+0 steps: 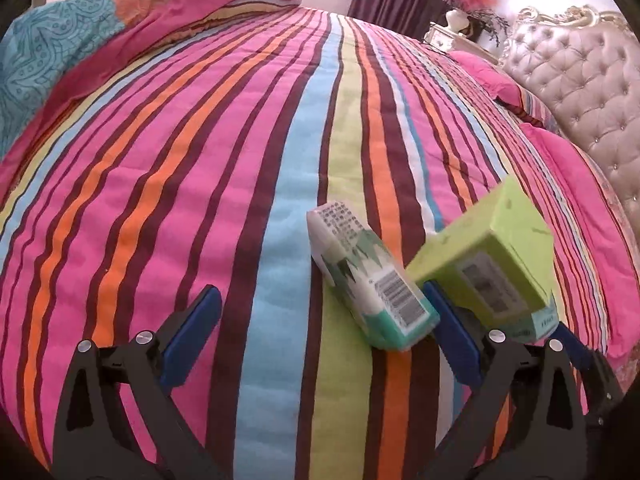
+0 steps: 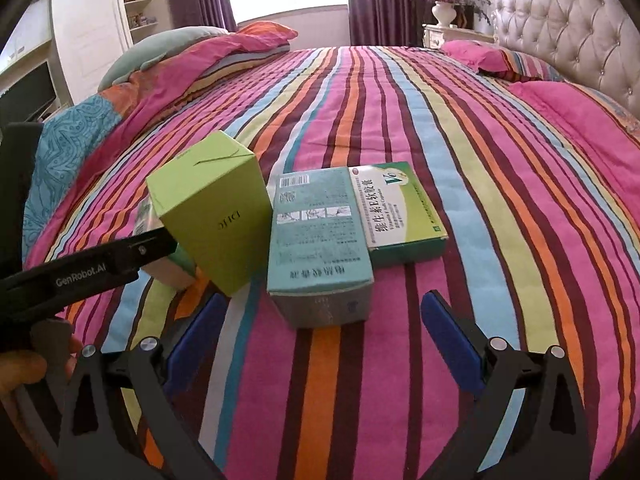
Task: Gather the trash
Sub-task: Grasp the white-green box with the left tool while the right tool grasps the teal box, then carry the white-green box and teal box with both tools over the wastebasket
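Note:
Empty boxes lie on a striped bed. In the left wrist view my left gripper (image 1: 322, 312) is open; a white and teal packet (image 1: 370, 280) lies between its fingers, near the right one. A lime green box (image 1: 488, 264) lies just right of that finger. In the right wrist view my right gripper (image 2: 324, 312) is open, with a teal box (image 2: 318, 240) just ahead between its fingertips. A green and white medicine box (image 2: 398, 212) lies to its right. The lime green box (image 2: 216, 208) stands tilted to its left, beside the left gripper's black body (image 2: 80, 272).
The striped bedspread (image 2: 480, 160) covers the whole bed. A bundled quilt and pillow (image 2: 172, 64) lie at the far left. Pink pillows (image 2: 492, 56) and a tufted headboard (image 2: 568, 20) are at the right. A nightstand with a vase (image 2: 444, 20) stands behind.

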